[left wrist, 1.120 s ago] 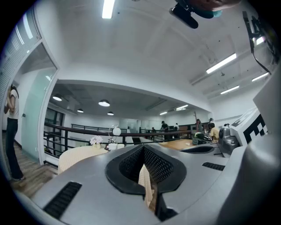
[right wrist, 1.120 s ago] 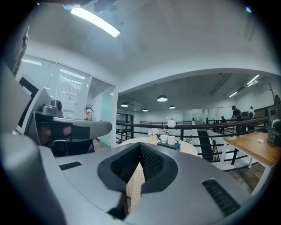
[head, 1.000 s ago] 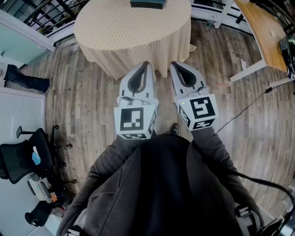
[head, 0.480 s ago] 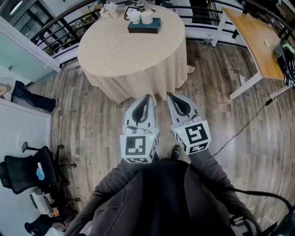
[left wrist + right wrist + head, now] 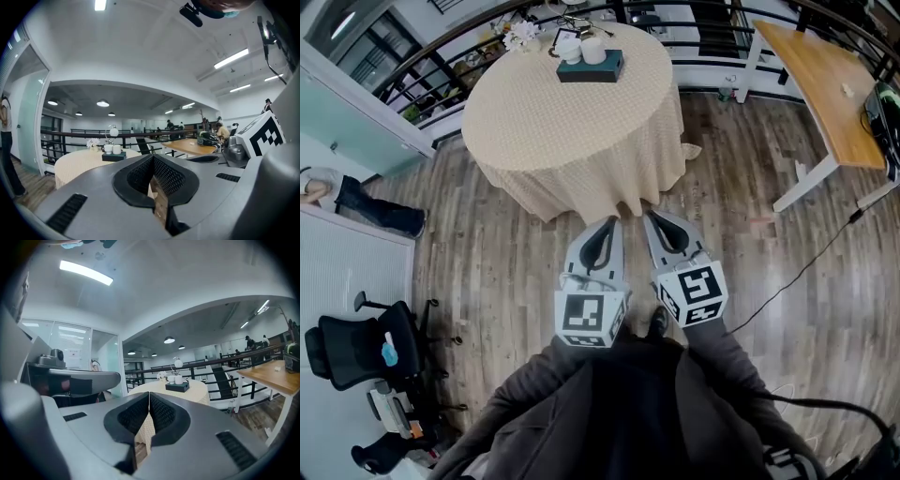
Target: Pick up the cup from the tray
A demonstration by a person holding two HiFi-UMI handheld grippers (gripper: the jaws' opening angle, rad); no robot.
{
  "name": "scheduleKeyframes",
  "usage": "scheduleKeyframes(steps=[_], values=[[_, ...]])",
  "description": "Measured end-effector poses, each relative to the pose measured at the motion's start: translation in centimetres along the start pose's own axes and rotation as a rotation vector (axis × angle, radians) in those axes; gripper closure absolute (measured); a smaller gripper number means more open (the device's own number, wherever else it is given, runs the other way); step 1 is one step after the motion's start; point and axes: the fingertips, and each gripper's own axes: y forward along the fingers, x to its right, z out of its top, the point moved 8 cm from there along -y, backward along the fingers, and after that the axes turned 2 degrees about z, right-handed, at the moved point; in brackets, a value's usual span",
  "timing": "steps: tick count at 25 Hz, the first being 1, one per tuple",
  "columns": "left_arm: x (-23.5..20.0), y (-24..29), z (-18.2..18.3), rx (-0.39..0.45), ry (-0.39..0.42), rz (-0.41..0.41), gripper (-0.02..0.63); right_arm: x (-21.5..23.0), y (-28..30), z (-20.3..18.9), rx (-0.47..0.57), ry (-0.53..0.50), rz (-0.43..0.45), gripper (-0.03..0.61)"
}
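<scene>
Two white cups (image 5: 583, 47) stand on a dark tray (image 5: 591, 67) at the far side of a round table (image 5: 572, 122) with a beige cloth. My left gripper (image 5: 607, 225) and right gripper (image 5: 652, 218) hover side by side over the wooden floor, just short of the table's near edge. Both are shut and hold nothing. In the left gripper view the cups (image 5: 113, 149) and tray (image 5: 114, 157) show far off, left of the left gripper (image 5: 152, 157). In the right gripper view the cups (image 5: 175, 379) sit on the tray (image 5: 177, 387), beyond the right gripper (image 5: 149, 393).
White flowers (image 5: 523, 33) and a small lamp stand behind the tray. A black railing (image 5: 722, 19) runs behind the table. A wooden desk (image 5: 825, 84) stands at the right, with a cable (image 5: 806, 262) across the floor. At the left are an office chair (image 5: 356, 347) and a person's legs (image 5: 366, 206).
The head view has tipped up: the whole table with tray and cups has come into sight, and both grippers sit lower in frame. They stay shut and side by side.
</scene>
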Motion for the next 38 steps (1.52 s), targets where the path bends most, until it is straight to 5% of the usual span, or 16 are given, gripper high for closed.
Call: scheduleKeyframes(steps=[12, 29, 38], values=[[-4.7, 4.7, -1.8, -0.019, -0.064, -0.01, 0.611, 2.1, 5.2, -0.9, -0.045, 0.024, -0.045, 0.571], [-21.9, 13.3, -0.6, 0.054, -0.145, 0.013, 0.611, 0.7, 25.1, 3.8, -0.078, -0.066, 0.016, 0.571], [-24.5, 15.7, -1.3, 0.024, -0.186, -0.026, 0.611, 2.1, 27.9, 5.0, -0.093, -0.079, -0.05, 0.571]])
